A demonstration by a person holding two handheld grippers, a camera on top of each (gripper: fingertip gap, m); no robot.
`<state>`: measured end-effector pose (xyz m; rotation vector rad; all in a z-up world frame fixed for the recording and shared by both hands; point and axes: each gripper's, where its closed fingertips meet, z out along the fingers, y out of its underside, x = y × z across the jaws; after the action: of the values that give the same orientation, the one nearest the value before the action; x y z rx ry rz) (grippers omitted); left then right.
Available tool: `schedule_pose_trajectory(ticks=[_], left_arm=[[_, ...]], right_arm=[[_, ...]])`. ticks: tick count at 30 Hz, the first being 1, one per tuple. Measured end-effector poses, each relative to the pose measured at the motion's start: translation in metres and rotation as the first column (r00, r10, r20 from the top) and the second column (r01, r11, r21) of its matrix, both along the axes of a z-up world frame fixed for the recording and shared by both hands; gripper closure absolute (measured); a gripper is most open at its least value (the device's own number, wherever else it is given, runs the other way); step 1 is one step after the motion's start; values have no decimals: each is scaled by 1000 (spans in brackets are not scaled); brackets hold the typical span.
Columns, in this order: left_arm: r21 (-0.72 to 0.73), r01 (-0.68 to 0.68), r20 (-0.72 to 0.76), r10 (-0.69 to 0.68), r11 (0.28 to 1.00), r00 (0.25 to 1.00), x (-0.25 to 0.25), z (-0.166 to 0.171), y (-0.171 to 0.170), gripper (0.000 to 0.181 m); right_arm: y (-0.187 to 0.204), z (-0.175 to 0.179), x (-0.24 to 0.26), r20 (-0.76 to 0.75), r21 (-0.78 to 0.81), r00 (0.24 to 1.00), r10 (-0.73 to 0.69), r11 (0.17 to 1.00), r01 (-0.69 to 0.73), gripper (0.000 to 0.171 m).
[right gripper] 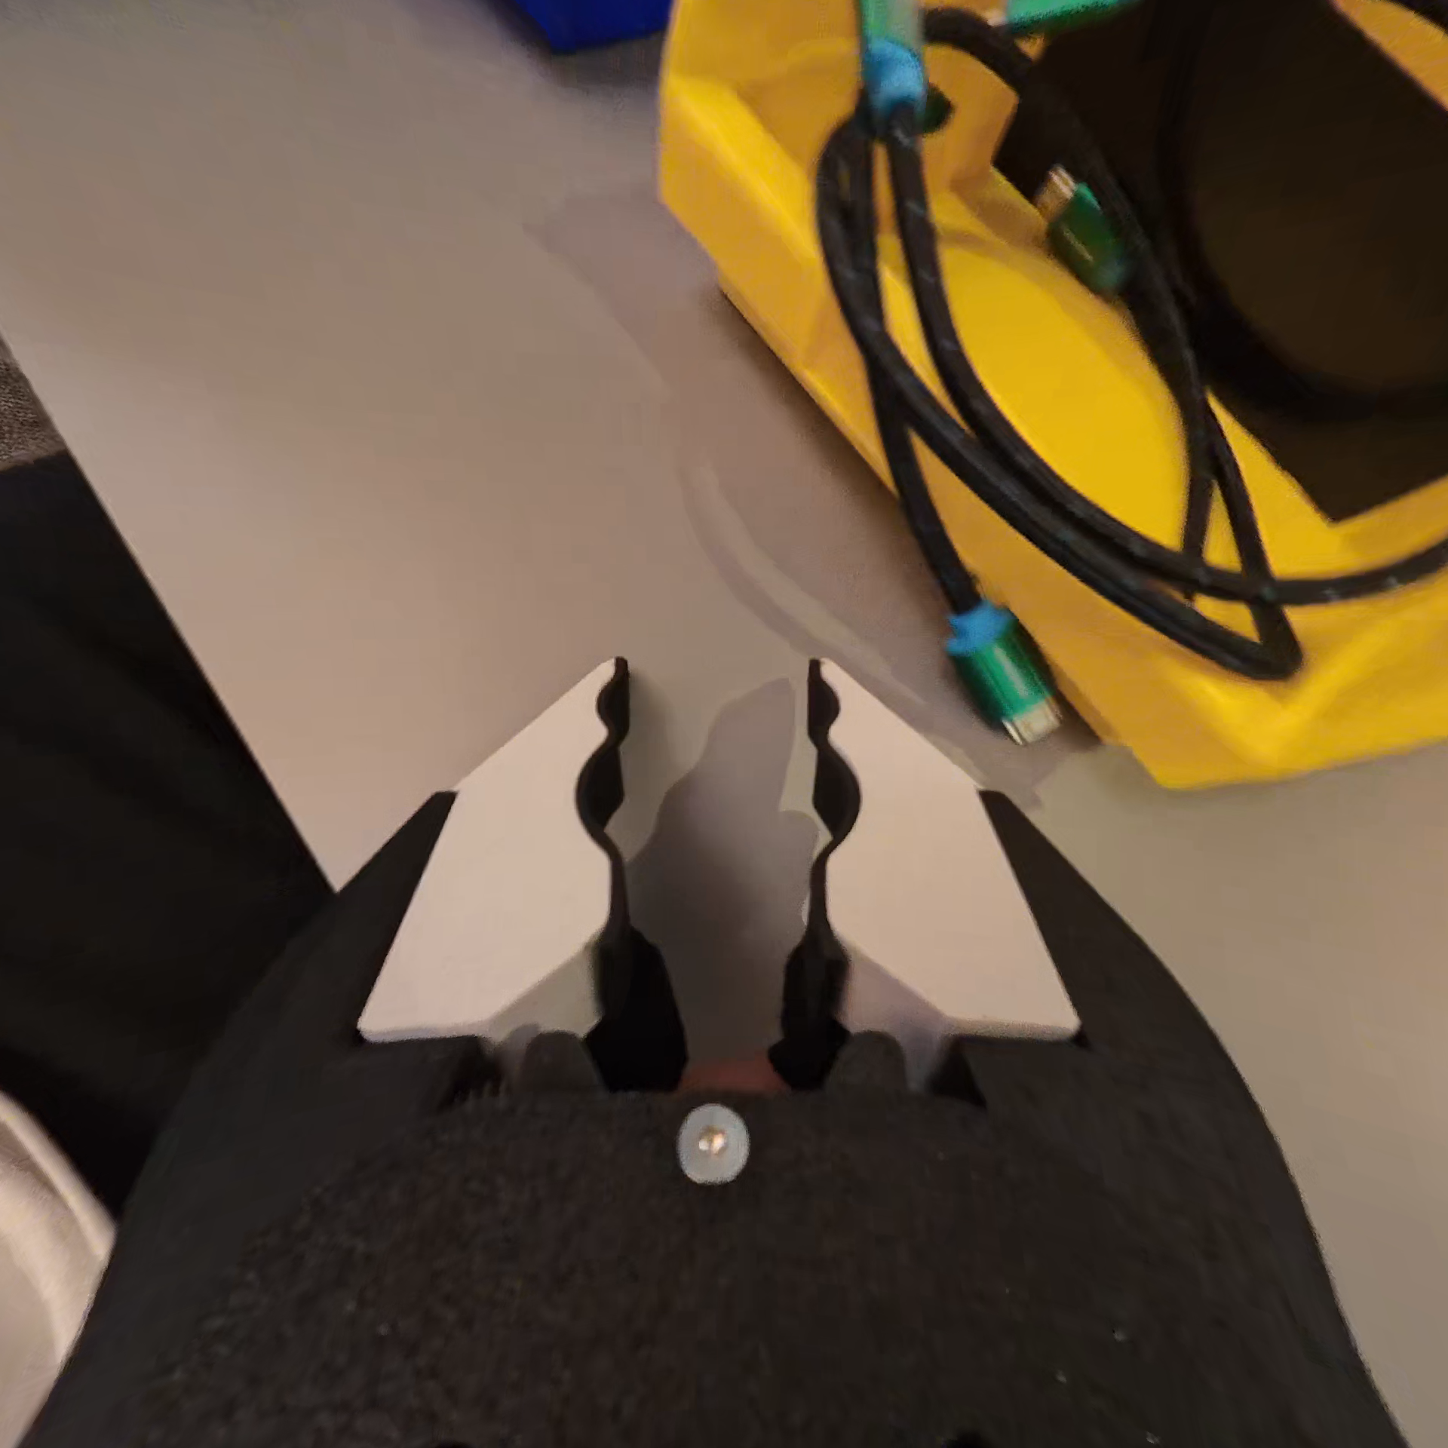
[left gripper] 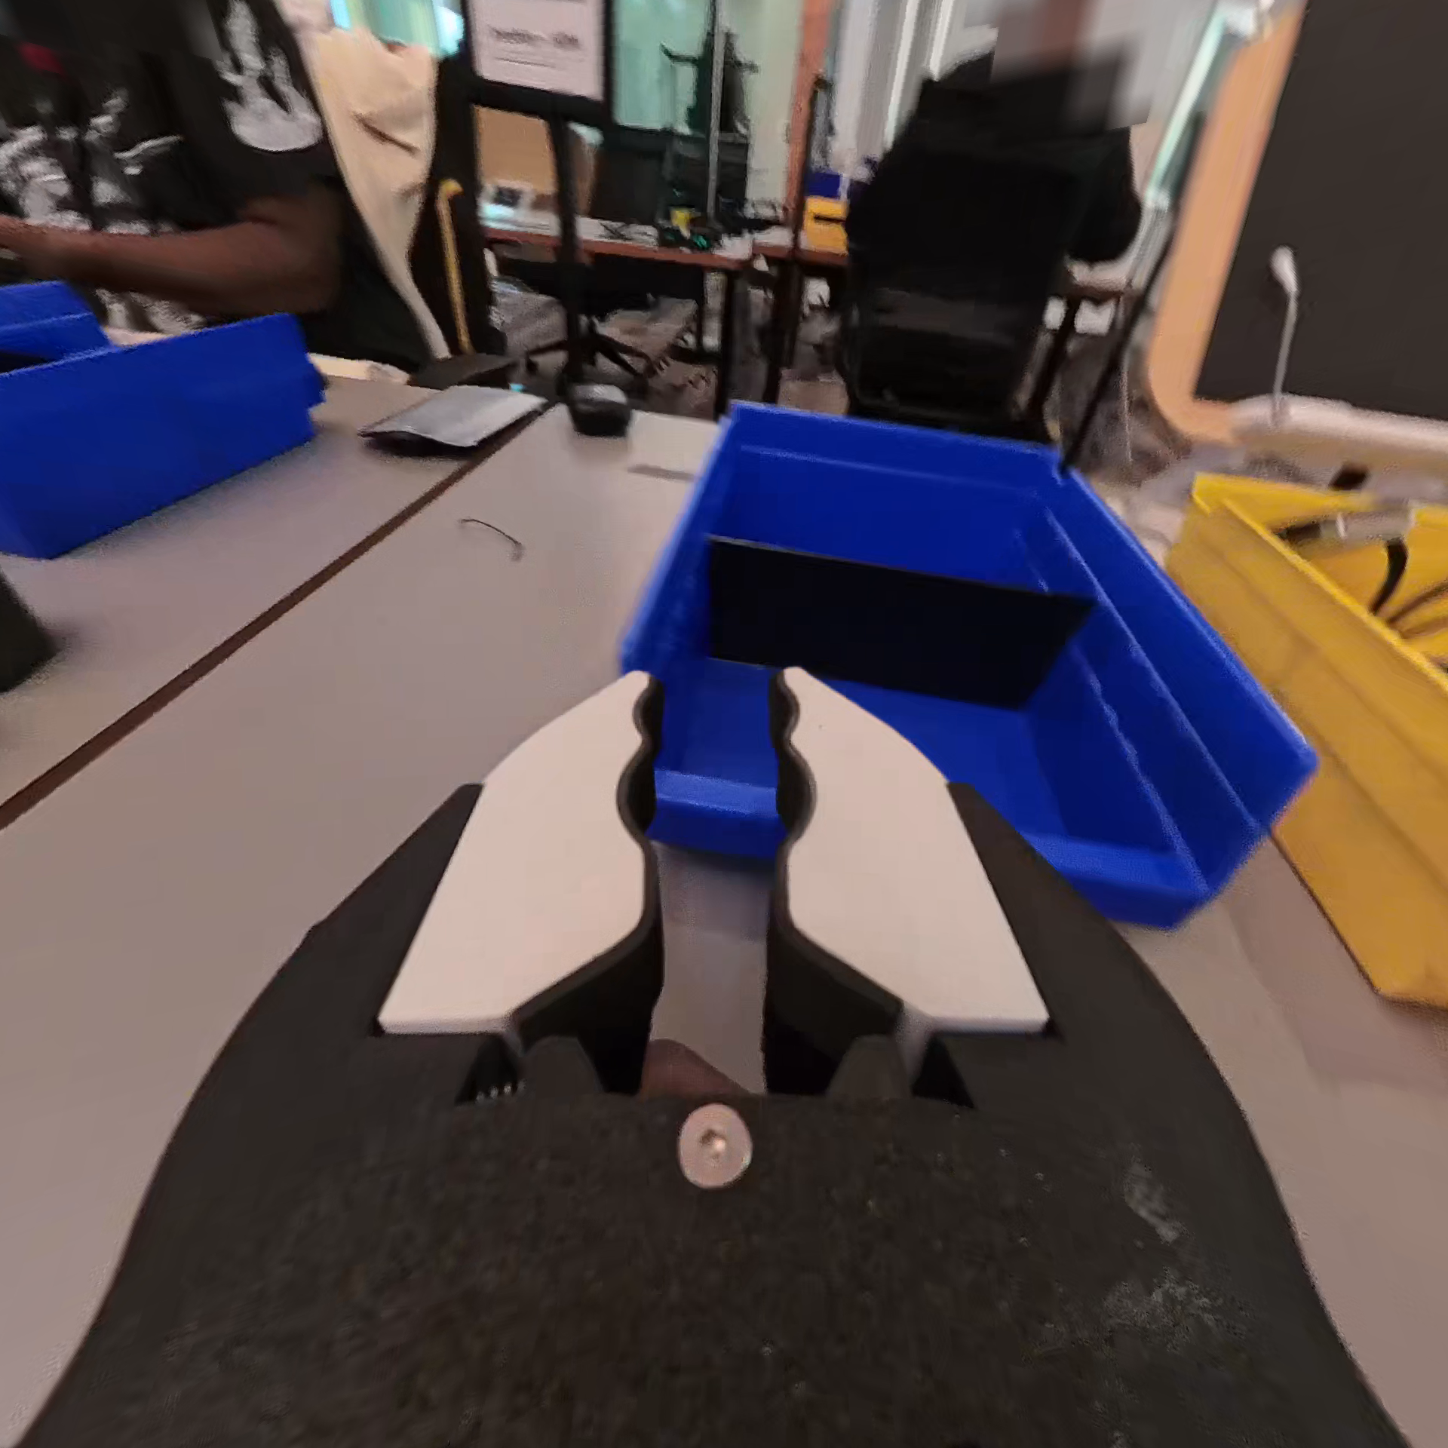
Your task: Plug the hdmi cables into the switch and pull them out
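Both my jaws stood parted and empty, left gripper (left gripper: pixel 714 689) before a smooth blue bin (left gripper: pixel 1113 799), right gripper (right gripper: pixel 714 670) near a yellow bin (right gripper: pixel 783 258), braided black cables (right gripper: pixel 924 423), three green plugs showing.

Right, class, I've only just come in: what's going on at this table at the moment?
A person holds a hand-held gripper in each hand, and neither is gripping anything. The left hand-held gripper is open, pointing at a blue bin with a black divider. The right hand-held gripper is open above the grey table, beside a yellow bin with black braided cables draped over its edge. One green plug hangs near the table. No switch is in view, so plugging hasn't begun.
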<state>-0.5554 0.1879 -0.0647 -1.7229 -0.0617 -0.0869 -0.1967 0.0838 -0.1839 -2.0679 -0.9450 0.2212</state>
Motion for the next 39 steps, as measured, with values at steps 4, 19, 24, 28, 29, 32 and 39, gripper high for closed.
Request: schedule_pose_trajectory(ticks=[4, 19, 24, 28, 29, 32, 39], left_arm=[[-3, -58, 83, 58, 998, 995, -48, -3, 8, 150], [-329, 54, -100, -92, 943, 991, -16, -72, 41, 137], [-337, 50, -85, -83, 940, 993, -19, -75, 41, 140], [-332, 71, -5, -77, 940, 997, -22, -74, 40, 140], [-331, 77, 16, -76, 940, 997, -22, -74, 40, 140], [-333, 90, 65, -73, 939, 995, -23, -74, 40, 141], [-318, 156, 100, -131, 935, 986, -13, -72, 40, 140]], right_arm=[[19, 14, -20, 28, 145, 998, -54, 988, 50, 126], [67, 47, 10, 518, 676, 786, -336, 725, -135, 134], [69, 52, 10, 552, 687, 762, -340, 704, -183, 144], [63, 80, 8, 521, 740, 781, -344, 639, -212, 165], [65, 83, 9, 514, 734, 792, -329, 647, -207, 166], [77, 93, 11, 576, 707, 766, -287, 646, -290, 166], [98, 52, 18, 694, 278, 715, 79, 887, -368, 164]])
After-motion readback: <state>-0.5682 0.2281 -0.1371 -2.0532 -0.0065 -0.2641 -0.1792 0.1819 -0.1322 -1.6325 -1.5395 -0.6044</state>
